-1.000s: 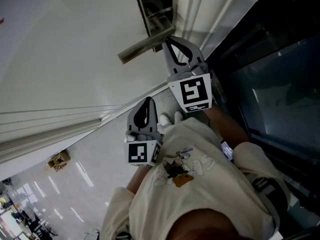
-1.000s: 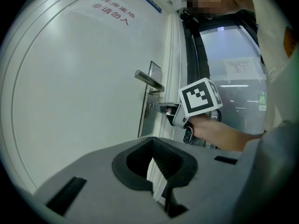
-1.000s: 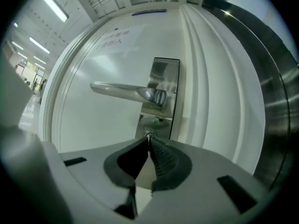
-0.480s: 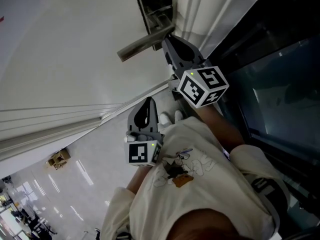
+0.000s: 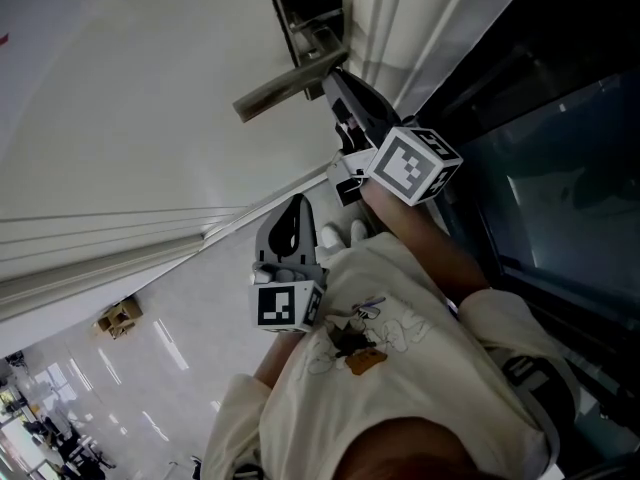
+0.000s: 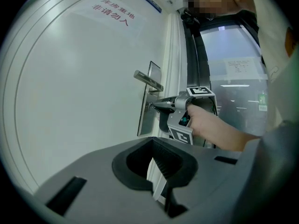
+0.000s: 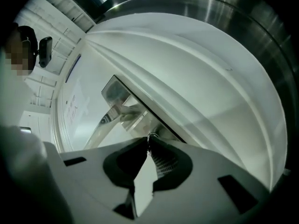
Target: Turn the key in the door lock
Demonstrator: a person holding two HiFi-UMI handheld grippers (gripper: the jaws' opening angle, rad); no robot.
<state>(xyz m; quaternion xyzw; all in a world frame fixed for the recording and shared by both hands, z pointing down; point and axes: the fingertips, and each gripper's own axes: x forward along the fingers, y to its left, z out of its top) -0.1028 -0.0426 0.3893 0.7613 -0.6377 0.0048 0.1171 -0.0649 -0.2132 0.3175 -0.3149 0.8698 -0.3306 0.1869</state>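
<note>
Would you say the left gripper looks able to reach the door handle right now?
Probably yes: the left gripper points towards the door handle, and nothing stands between them in its view.

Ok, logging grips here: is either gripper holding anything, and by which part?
The right gripper pinches the key by its head, between its jaw tips; the jaws are opening. The left gripper holds nothing.

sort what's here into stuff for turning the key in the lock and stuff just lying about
For the job: key, lock plate, right tongs (opening, key between their tips).
Just about: left tongs (shut, empty), door handle, red door sign, paper notice, cardboard box.
</note>
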